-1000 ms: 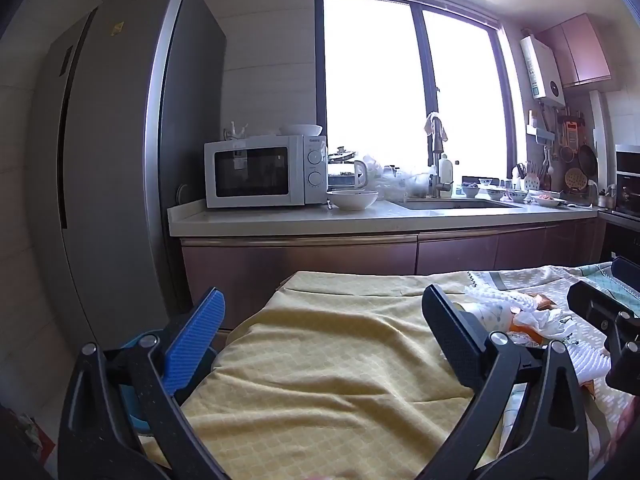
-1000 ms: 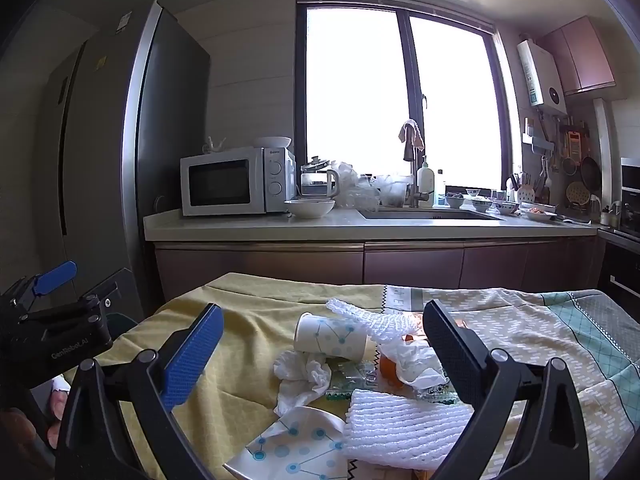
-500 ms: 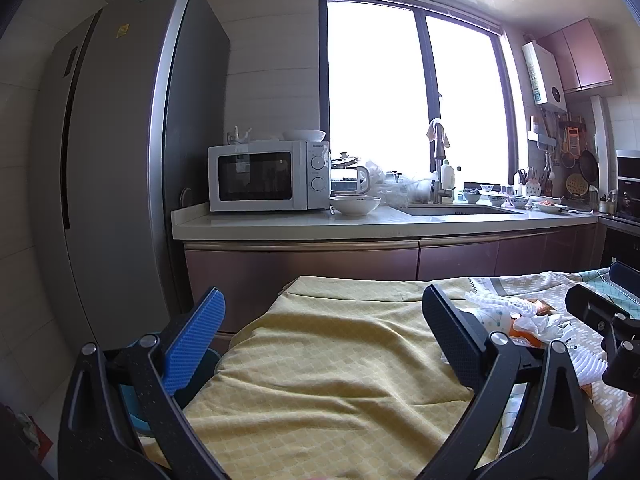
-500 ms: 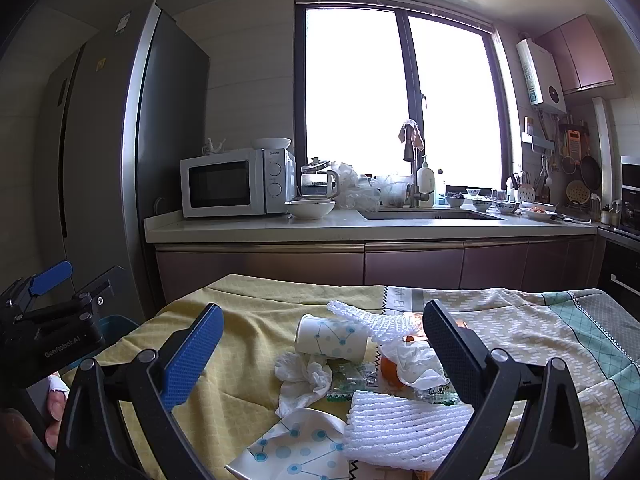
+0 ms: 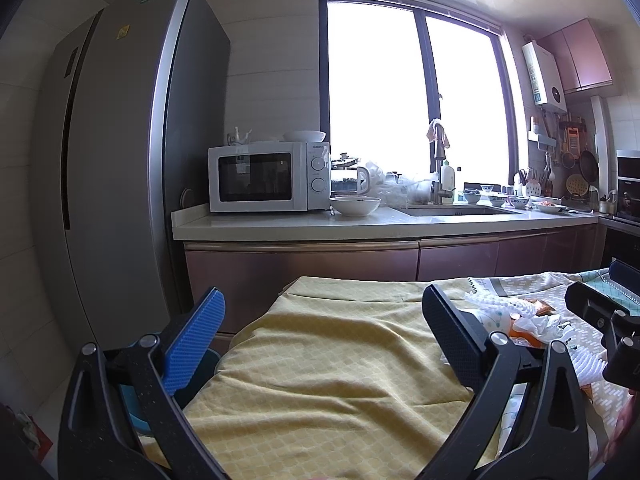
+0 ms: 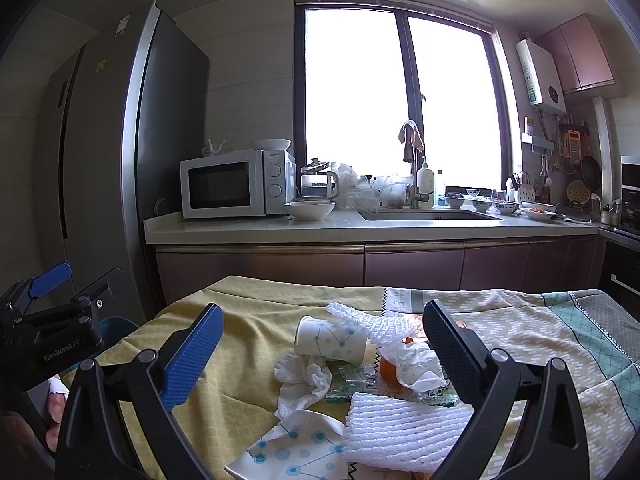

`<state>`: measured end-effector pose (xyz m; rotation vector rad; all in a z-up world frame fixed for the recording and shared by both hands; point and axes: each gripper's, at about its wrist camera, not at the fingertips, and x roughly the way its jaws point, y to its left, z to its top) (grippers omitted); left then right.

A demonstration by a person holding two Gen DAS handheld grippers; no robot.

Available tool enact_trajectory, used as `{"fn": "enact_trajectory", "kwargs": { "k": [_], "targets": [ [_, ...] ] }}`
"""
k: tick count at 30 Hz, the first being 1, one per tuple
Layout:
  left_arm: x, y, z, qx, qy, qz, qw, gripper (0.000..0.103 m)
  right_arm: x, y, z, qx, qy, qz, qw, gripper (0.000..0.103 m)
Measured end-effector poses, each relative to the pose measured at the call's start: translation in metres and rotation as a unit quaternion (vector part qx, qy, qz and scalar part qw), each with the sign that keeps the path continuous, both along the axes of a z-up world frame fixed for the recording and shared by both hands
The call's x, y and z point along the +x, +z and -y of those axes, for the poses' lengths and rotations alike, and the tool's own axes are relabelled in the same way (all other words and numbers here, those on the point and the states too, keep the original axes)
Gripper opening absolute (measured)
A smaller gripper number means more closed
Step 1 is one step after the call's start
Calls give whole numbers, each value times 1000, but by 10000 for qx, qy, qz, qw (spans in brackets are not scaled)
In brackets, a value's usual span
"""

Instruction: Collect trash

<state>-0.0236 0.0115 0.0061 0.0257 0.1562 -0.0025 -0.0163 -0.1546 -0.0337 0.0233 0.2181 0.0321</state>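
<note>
A heap of trash lies on the cloth-covered table (image 6: 248, 312): a paper cup (image 6: 330, 338) on its side, crumpled tissue (image 6: 304, 376), white foam netting (image 6: 404, 428), a flattened paper cup (image 6: 296, 448) and orange peel (image 6: 390, 372). My right gripper (image 6: 322, 316) hovers open above this heap, nothing between its fingers. My left gripper (image 5: 324, 304) is open over the bare yellow cloth (image 5: 332, 364), left of the trash (image 5: 532, 322). A blue bin (image 5: 168, 396) shows below the table's left edge, mostly hidden.
A kitchen counter (image 6: 360, 228) runs behind the table with a microwave (image 6: 236, 184), bowl (image 6: 309, 210), kettle and sink. A tall grey fridge (image 5: 120, 184) stands at the left. A hand (image 6: 54, 412) holds the left gripper's handle.
Both views have tilted slightly upward and drifted a little; the trash and the cloth lie as before. Both grippers stay open.
</note>
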Motion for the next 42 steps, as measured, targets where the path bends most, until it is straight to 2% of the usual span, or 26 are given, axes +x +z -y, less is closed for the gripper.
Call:
{"fn": "enact_trajectory", "kwargs": {
  "k": [42],
  "targets": [
    [-4, -1, 2, -19, 16, 24, 10000, 97, 0, -3, 2, 51, 20, 3, 10000, 96]
  ]
}}
